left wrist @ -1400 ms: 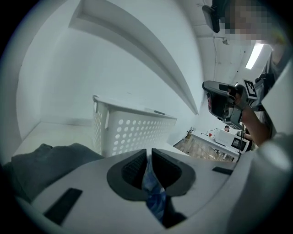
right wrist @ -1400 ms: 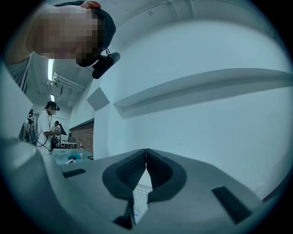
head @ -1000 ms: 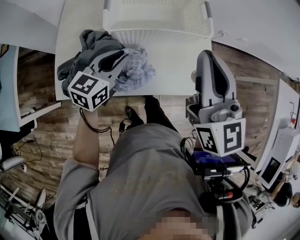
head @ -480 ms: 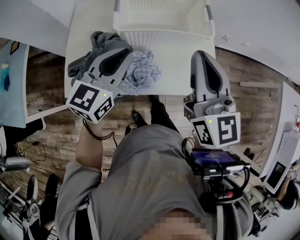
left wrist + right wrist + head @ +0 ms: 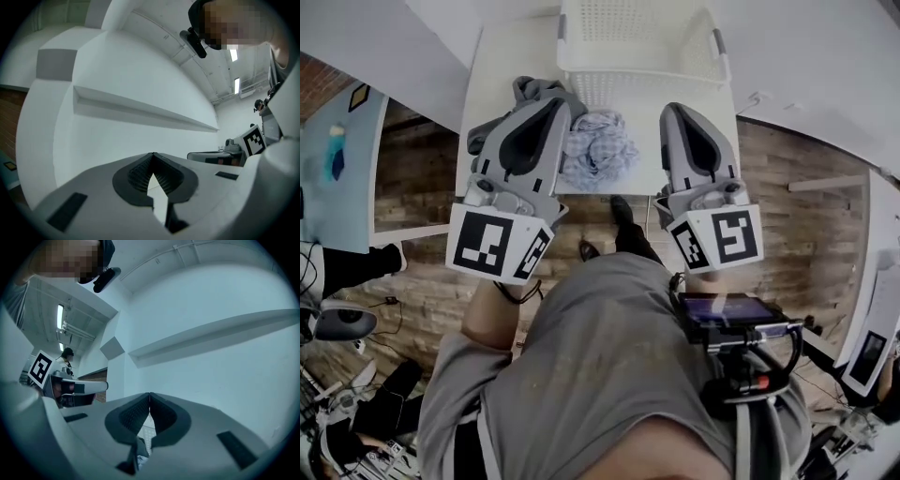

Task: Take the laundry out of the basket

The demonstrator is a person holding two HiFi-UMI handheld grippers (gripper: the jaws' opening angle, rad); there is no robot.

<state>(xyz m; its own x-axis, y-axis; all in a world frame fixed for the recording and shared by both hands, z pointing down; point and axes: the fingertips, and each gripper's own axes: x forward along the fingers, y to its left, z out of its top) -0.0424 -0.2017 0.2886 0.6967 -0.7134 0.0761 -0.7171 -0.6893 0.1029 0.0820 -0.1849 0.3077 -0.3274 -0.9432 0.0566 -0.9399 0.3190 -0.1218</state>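
Now listing, item by item.

Entry one, left claw (image 5: pixel 551 105): standing raised and pointing level, where a second ago it was lying low against the pile. Its jaws have just been closing and are now meeting tip to tip, with nothing between them.

Entry two, right claw (image 5: pixel 672 108): sitting beside the left one, likewise pressed together and carrying nothing, having drifted inward over the table edge.

Entry three, blue-and-white crumpled cloth (image 5: pixel 598 155): lying on the table (image 5: pixel 502 70), below and between the two claws, touching neither.

Entry four, dark grey garment (image 5: pixel 534 91): lying under the left claw's tip, beside the crumpled cloth, partly hidden by that claw.

Entry five, white laundry basket (image 5: pixel 642 86): standing just beyond both claw tips, showing its mesh floor with no cloth seen inside.

Reading for the task: the left claw appears to be coming away from a piece just set down. The laundry is sitting outside the basket, so the emptying is looking finished or very nearly so. The basket's far corners are showing too small to rule out a leftover.
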